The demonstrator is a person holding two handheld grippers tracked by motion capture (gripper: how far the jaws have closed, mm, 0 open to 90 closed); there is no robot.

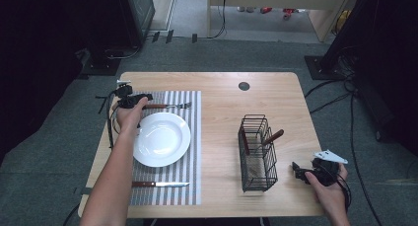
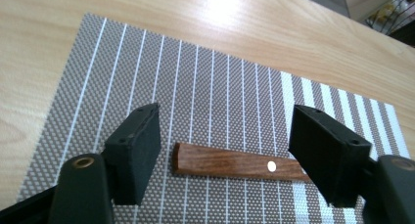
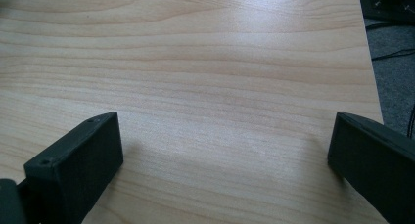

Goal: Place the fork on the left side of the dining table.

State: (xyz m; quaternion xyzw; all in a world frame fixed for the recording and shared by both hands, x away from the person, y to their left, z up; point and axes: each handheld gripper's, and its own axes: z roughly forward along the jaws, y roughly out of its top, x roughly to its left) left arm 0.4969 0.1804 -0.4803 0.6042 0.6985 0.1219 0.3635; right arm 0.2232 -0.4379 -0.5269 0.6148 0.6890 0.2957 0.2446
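- The left gripper (image 1: 140, 100) sits at the far left corner of the striped placemat (image 1: 190, 137), with the worktop's (image 1: 222, 102) left edge just behind the hand and dark floor beyond it.
- Its fingers (image 2: 139, 150) stand apart, not pressing on anything; the wooden handle of the fork (image 2: 235, 164) lies flat on the mat between them, with a clear gap to the left finger, while its far end runs behind the right finger.
- In the high view the fork (image 1: 167, 106) lies along the mat's far edge, tines pointing away from the fingers toward the middle of the worktop.
- The handle is reddish-brown wood with a square-cut end and a pale round rivet; the tines are bare metal.
- Just nearer the person than the fingers is a white plate (image 1: 161, 138), close beside the fork; a wood-handled knife (image 1: 160, 184) lies on the mat beyond the plate, well apart from the fingers.
- Ahead of the left fingers the mat and bare wood are open toward the middle of the worktop.
- The right gripper (image 1: 297, 169) rests near the worktop's right near corner, fingers (image 3: 73, 170) spread wide over bare wood, holding nothing.
- A black wire cutlery basket (image 1: 257, 154) stands just in front of the right fingers, a wood-handled utensil (image 1: 272, 136) leaning in it; the worktop's right edge runs close beside that hand.
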